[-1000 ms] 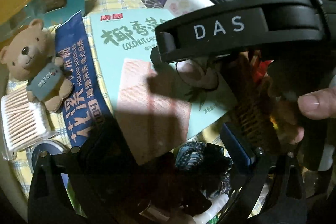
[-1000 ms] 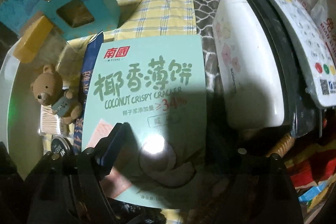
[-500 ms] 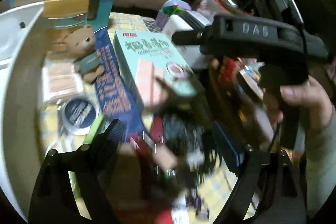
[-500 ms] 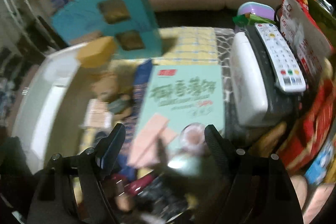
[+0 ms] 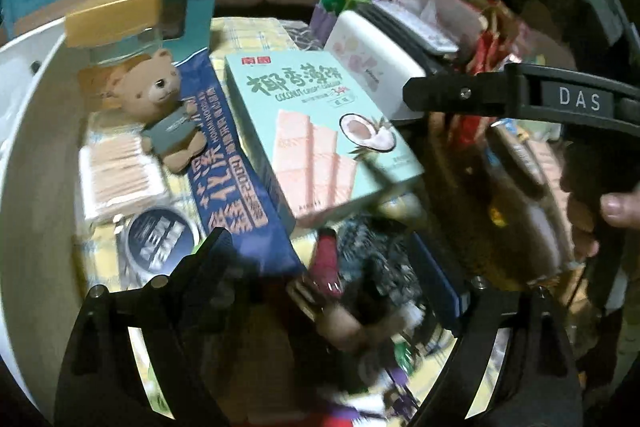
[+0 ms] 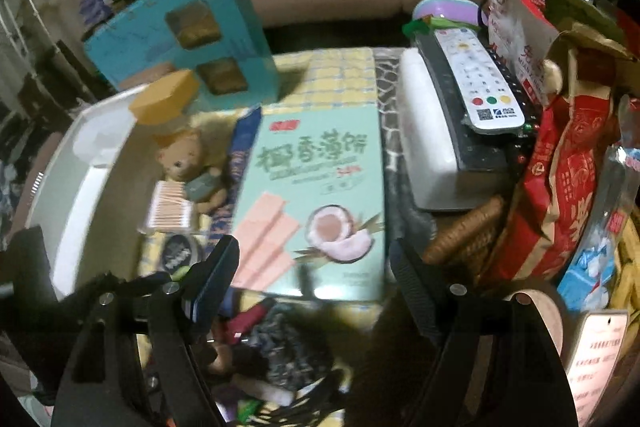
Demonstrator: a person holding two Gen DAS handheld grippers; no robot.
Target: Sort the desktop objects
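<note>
Left gripper [image 5: 332, 259] held apart over clutter, right gripper [image 6: 314, 263] held apart near cracker box [image 6: 316, 195], bear [image 5: 160, 103] seen at left.

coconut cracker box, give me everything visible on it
The coconut cracker box is flat mint-green cardboard, printed with dark Chinese lettering, pink wafers and a halved coconut. It looks closed and lies face-up on the yellow checked cloth, its left edge over the blue noodle packet. No claw touches it.

One cracker box [image 6: 316, 195] — one bear [image 6: 188, 163]
</note>
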